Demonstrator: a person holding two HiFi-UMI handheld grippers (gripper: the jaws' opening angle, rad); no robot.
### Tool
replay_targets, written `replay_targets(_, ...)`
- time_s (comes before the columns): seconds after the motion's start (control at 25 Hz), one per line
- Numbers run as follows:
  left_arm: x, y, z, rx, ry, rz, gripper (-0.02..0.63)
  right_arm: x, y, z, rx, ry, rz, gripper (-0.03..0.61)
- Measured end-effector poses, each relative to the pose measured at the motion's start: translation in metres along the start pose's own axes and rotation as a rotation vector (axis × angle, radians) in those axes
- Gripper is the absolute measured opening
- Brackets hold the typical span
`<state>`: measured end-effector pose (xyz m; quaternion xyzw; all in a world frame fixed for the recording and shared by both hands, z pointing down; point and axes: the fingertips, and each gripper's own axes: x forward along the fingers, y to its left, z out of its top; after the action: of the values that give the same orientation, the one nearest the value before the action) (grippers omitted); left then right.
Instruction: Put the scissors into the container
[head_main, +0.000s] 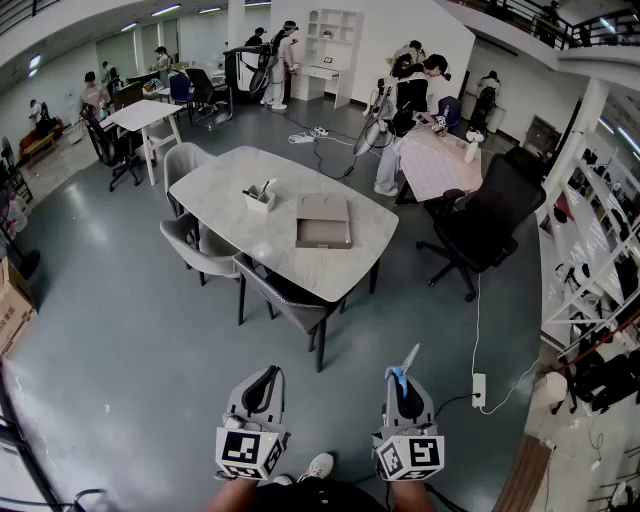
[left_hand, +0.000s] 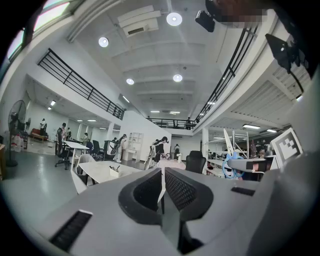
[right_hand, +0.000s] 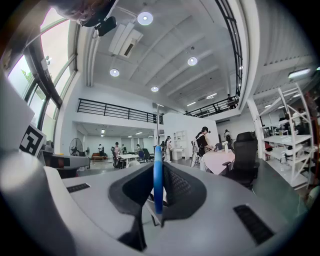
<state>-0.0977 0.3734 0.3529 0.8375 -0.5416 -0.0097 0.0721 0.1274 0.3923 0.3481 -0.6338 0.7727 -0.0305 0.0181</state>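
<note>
My right gripper (head_main: 404, 383) is shut on the scissors (head_main: 407, 364), low in the head view. Their blue handle sits between the jaws and the pale blades point up and forward. In the right gripper view the scissors (right_hand: 158, 170) show edge-on as a blue strip clamped between the pads. My left gripper (head_main: 263, 385) is shut with nothing in it, and the left gripper view shows its jaws (left_hand: 162, 187) closed together. The small white container (head_main: 260, 197) stands far ahead on the marble table (head_main: 225, 180), with a few things sticking out of it. Both grippers are well short of the table.
A flat grey-brown box (head_main: 323, 221) lies on the table to the right of the container. Grey chairs (head_main: 290, 300) line the table's near side. A black office chair (head_main: 480, 225) stands to the right, with a power strip (head_main: 479, 390) and cable on the floor. People stand far back.
</note>
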Motion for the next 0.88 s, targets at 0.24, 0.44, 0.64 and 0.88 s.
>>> replay_targets(0.24,0.015,0.005,-0.002,0.001,0.002,0.006,0.03,0.015,-0.005,-0.005,0.003,0.006,0.009,0.041)
replay_targets(0.44,0.029,0.002,-0.002,0.002,0.01,0.014,0.029,0.026,-0.011,-0.005,0.005,0.006,0.022,0.041)
replay_targets(0.64,0.05,0.0,-0.007,0.013,0.019,0.019,0.031,0.042,-0.019,-0.007,0.004,0.004,0.046,0.041)
replay_targets(0.88,0.08,-0.004,-0.009,0.022,0.02,0.034,0.03,0.065,-0.041,-0.016,0.026,0.036,0.06,0.041)
